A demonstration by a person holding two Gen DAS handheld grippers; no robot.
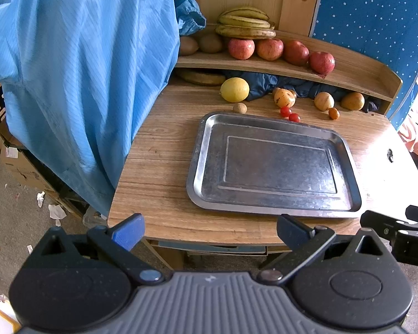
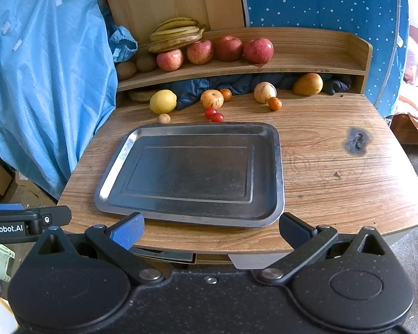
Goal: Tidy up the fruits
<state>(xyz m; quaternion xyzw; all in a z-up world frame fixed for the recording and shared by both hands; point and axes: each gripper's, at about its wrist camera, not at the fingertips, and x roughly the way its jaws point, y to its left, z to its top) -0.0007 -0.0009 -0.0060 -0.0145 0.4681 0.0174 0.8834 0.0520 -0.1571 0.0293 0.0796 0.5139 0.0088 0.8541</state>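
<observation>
Nearest, the left gripper (image 1: 208, 232) and the right gripper (image 2: 211, 231) both hang spread wide with nothing between their fingers, at the front edge of the wooden table (image 2: 334, 183). Just beyond them a metal tray (image 2: 189, 171) lies flat and bare. Behind the tray, loose on the table, sit two cherry tomatoes (image 2: 214, 114), a lemon (image 2: 163, 101), a small brown fruit (image 2: 163, 118) and two small oranges (image 2: 274, 103). Farthest, on the shelf (image 2: 306, 64), four apples (image 2: 214, 48) line up beside bananas (image 2: 175, 34)
</observation>
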